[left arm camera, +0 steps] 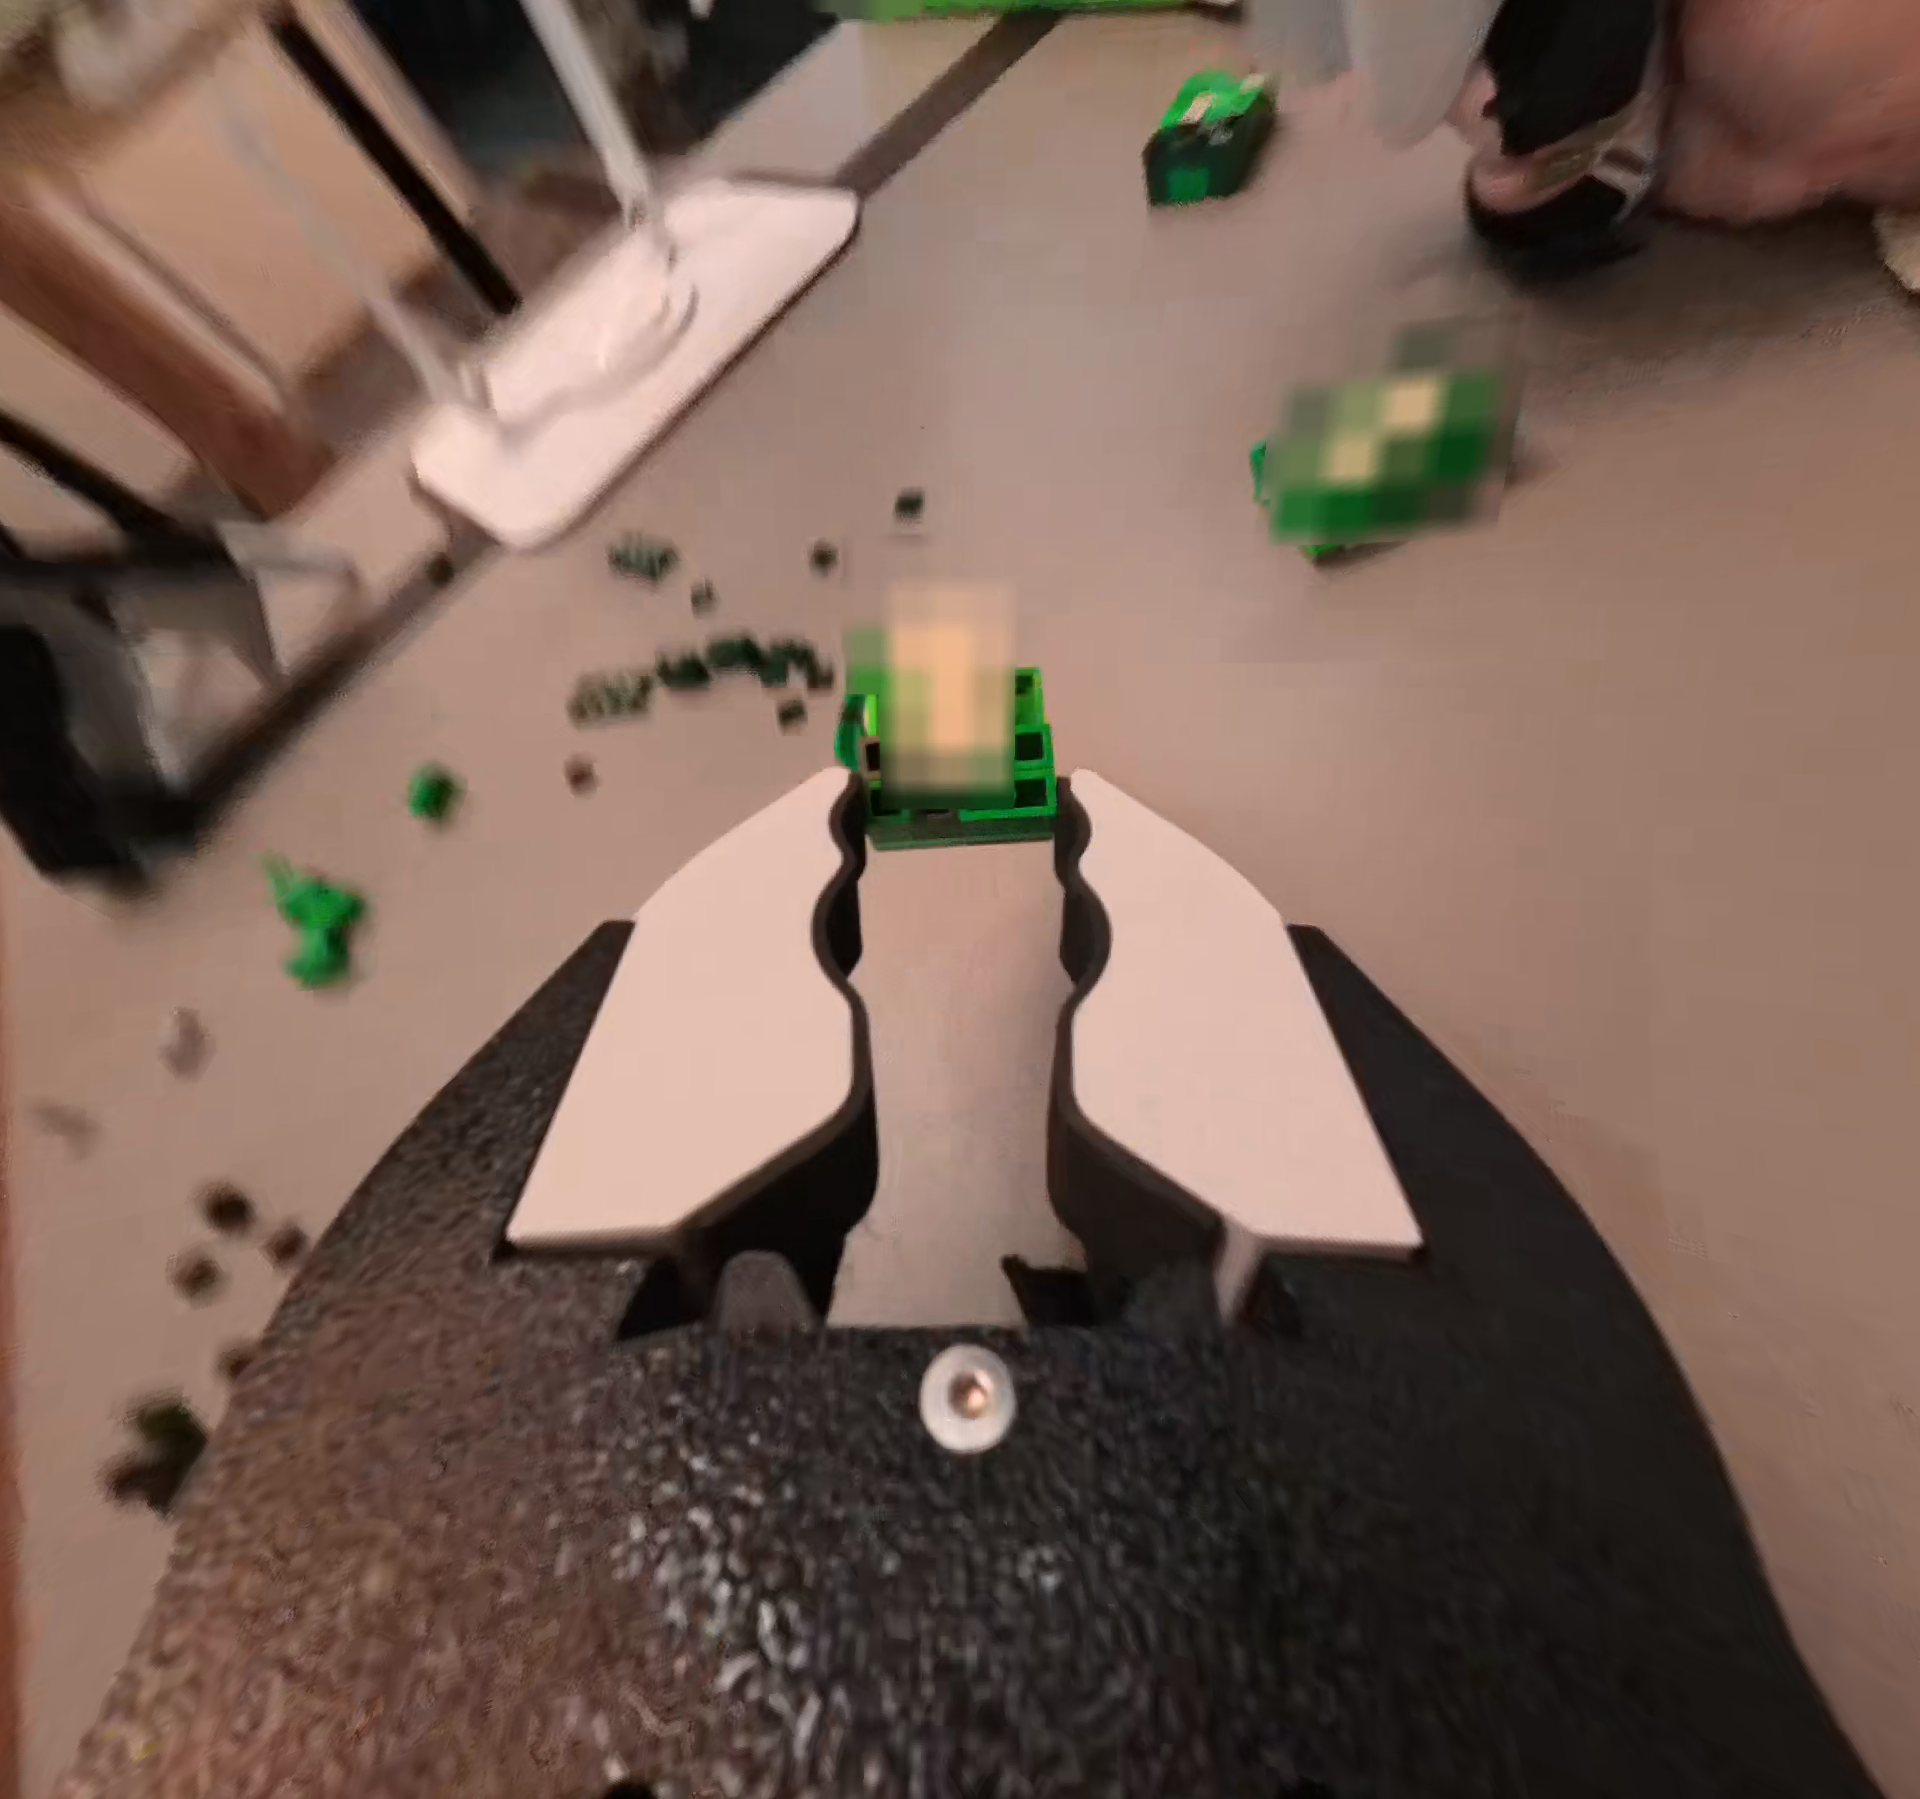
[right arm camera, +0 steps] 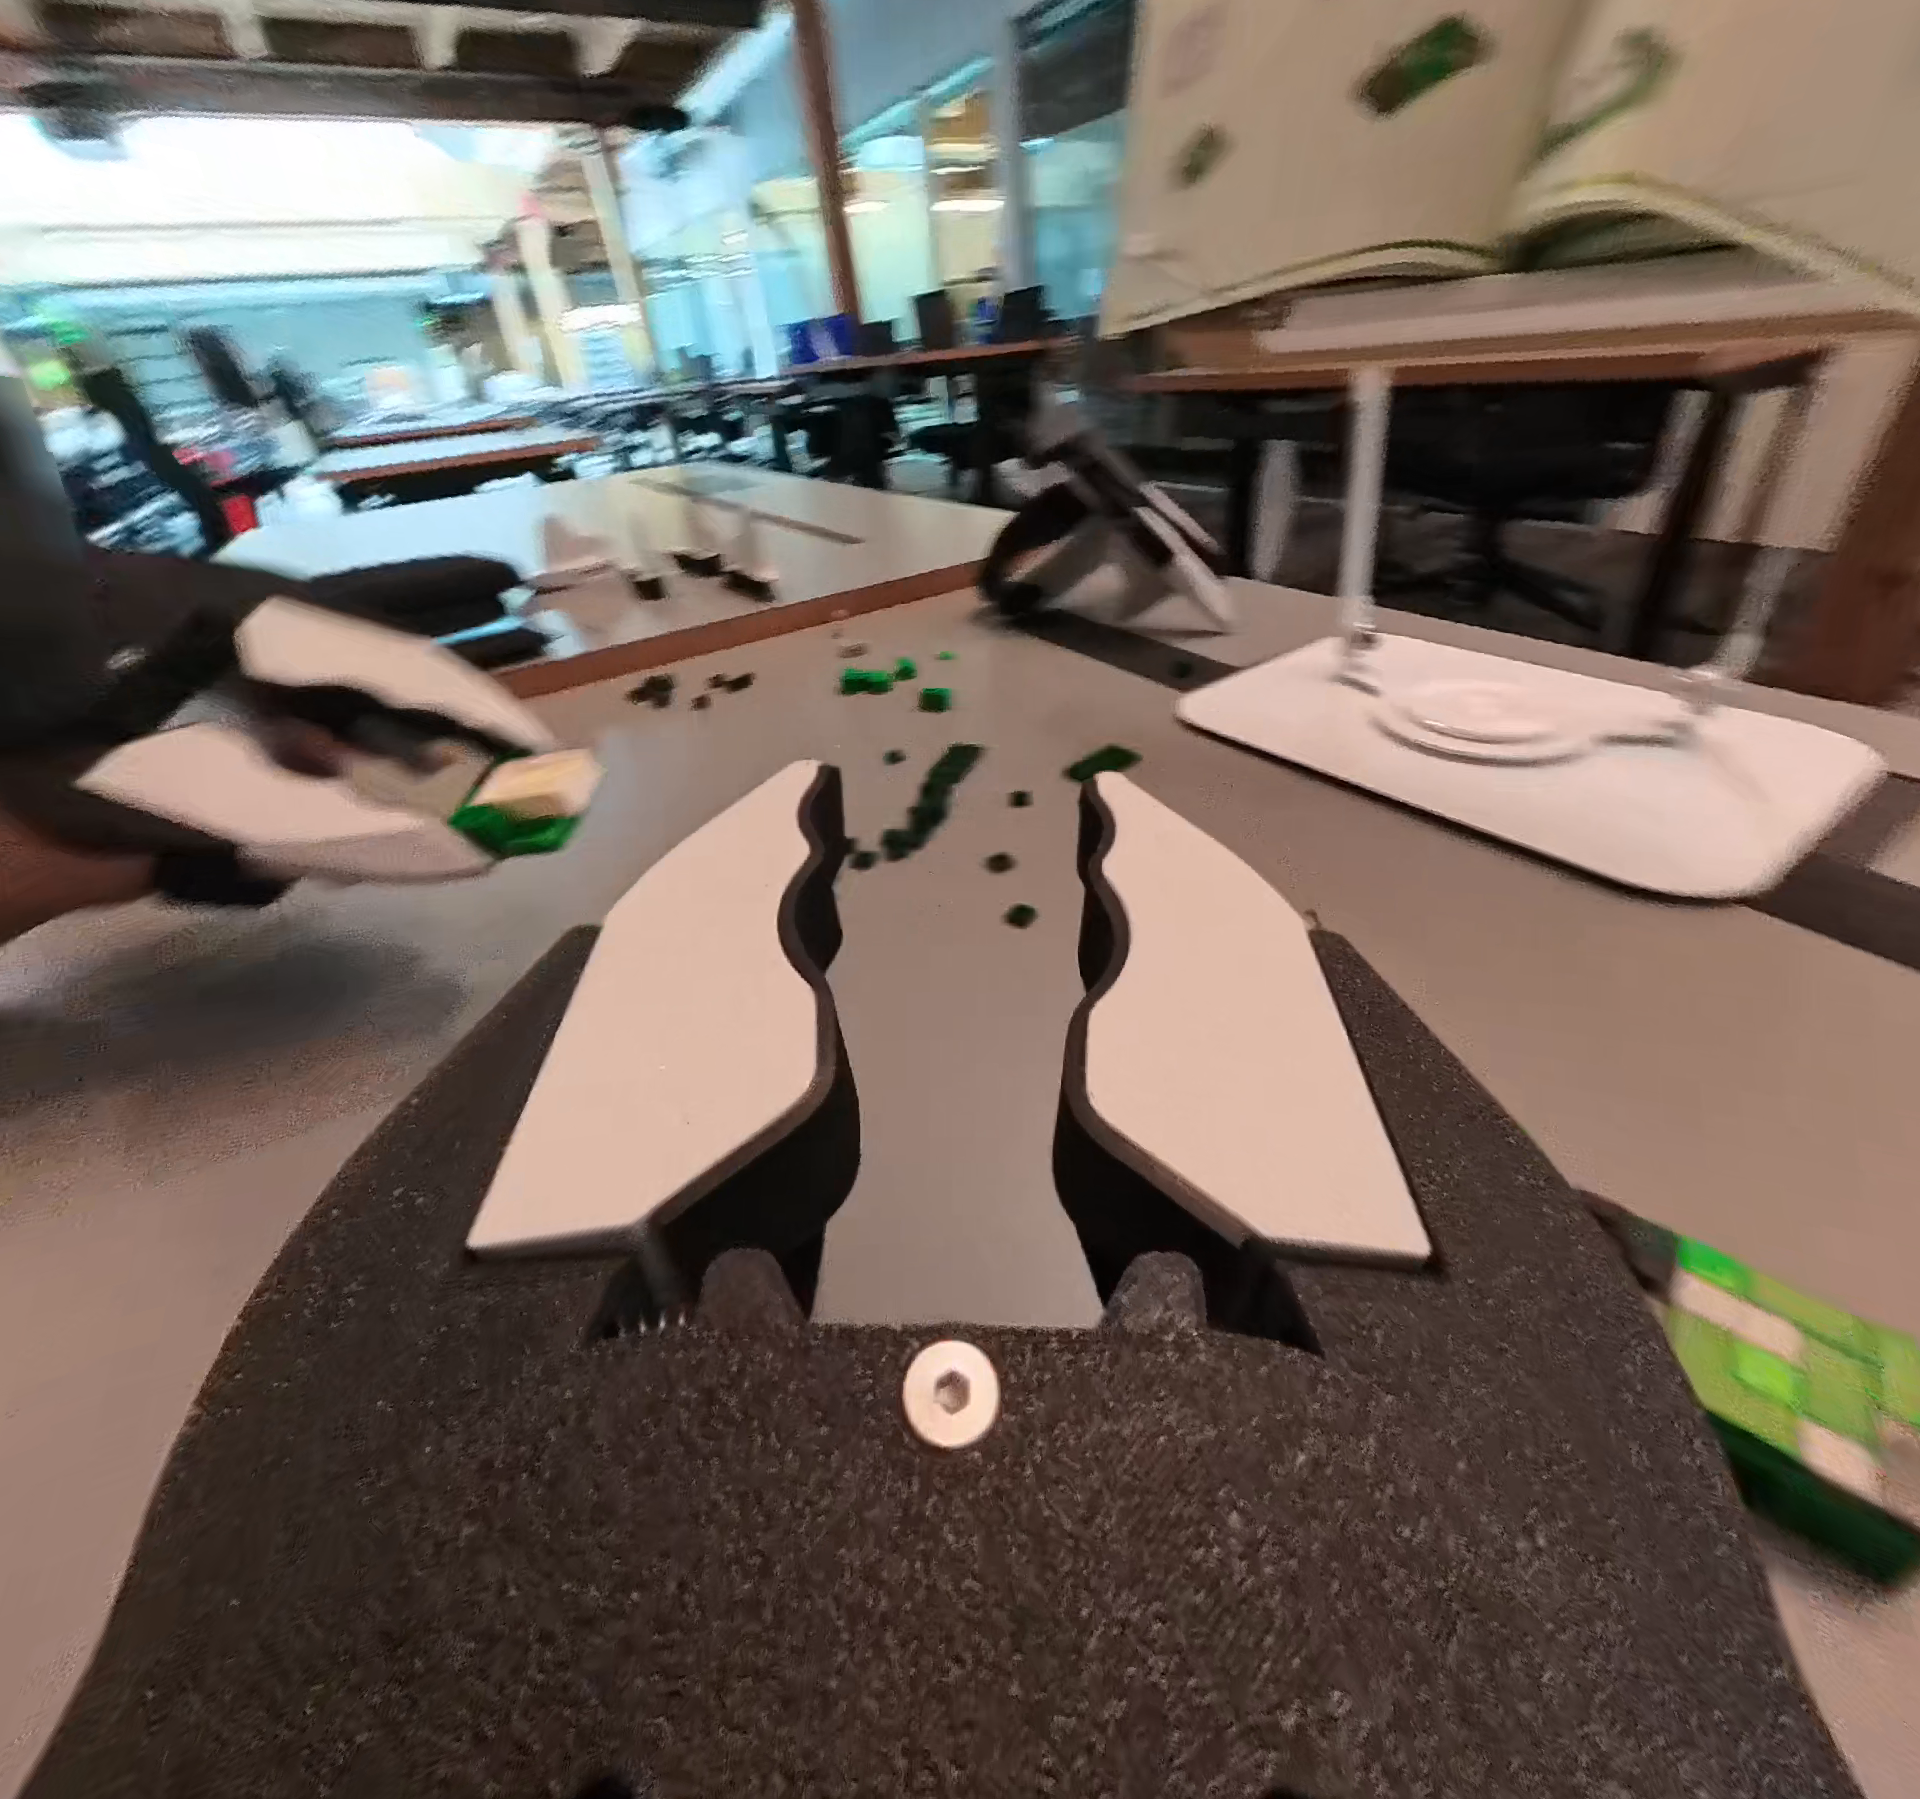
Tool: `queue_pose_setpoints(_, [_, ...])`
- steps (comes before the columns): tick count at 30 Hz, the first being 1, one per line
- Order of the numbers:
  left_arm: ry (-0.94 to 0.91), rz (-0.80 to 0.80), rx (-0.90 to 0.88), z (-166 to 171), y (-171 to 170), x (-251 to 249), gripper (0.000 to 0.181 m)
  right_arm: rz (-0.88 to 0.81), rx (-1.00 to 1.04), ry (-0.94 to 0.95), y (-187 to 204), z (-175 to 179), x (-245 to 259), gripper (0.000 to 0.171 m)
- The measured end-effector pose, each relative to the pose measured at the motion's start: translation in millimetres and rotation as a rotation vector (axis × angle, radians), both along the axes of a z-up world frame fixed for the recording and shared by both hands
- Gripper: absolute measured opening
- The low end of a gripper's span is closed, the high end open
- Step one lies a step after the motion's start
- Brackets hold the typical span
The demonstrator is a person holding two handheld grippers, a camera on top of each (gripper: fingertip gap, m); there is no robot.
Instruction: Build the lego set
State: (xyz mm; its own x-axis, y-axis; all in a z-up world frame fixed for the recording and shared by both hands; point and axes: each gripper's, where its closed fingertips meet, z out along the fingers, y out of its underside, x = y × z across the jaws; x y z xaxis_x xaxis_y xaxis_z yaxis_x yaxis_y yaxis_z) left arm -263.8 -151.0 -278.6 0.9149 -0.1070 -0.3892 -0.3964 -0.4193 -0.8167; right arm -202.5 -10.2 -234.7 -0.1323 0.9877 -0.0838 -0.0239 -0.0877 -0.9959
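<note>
Left wrist view. The left hand-held gripper (left arm camera: 958, 799) grips a small green lego assembly (left arm camera: 1029, 762) between its fingertips, raised above the grey table (left arm camera: 1143, 669) (a mosaic patch hides the assembly's upper part). Loose dark-green lego pieces (left arm camera: 717, 674) lie scattered on the table beyond and to the left of the fingers; two bright-green pieces (left arm camera: 322, 928) lie farther left. A dark-green lego block (left arm camera: 1210, 139) stands far off, near a person's hand (left arm camera: 1787, 45) at the upper right. A white stand base (left arm camera: 644, 347) rests on the table at upper left.

Right wrist view. The right hand-held gripper (right arm camera: 956, 793) is empty, its fingers parted, hovering over the table (right arm camera: 1351, 970). The scattered dark-green pieces (right arm camera: 930, 809) lie ahead of the fingertips. At left, the left hand-held gripper (right arm camera: 499, 793) appears side-on, clamping the green assembly (right arm camera: 520, 814) clear of the table. A green-and-white lego build (right arm camera: 1787, 1375) lies at the lower right edge. The white stand base (right arm camera: 1527, 762) sits at right; an open instruction booklet (right arm camera: 1455, 66) is propped above it.
</note>
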Motion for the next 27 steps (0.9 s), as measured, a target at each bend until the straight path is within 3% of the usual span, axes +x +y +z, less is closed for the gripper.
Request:
queue_pose_setpoints(3, [0.239, -0.055, 0.161, 24, 41, 9, 0.034, 0.048, 0.089, 0.016, -16, 1, 0, 0.043])
queue_pose_setpoints(7, [0.248, -0.097, 0.193, 17, 88, 15, 0.034, 0.029, 0.127, 0.019, -17, 1, -1, 0.042])
queue_pose_setpoints(10, [0.214, -0.122, 0.166, 7, 102, 18, 0.034, -0.02, 0.123, 0.028, -9, 3, 0, 0.042])
queue_pose_setpoints(21, [0.153, -0.267, 0.092, -3, 80, 27, 0.035, -0.145, 0.149, 0.034, 7, 4, -1, 0.037])
queue_pose_setpoints(27, [0.085, -0.453, -0.027, -11, 58, 44, 0.034, -0.161, 0.15, 0.031, 10, 4, 1, 0.036])
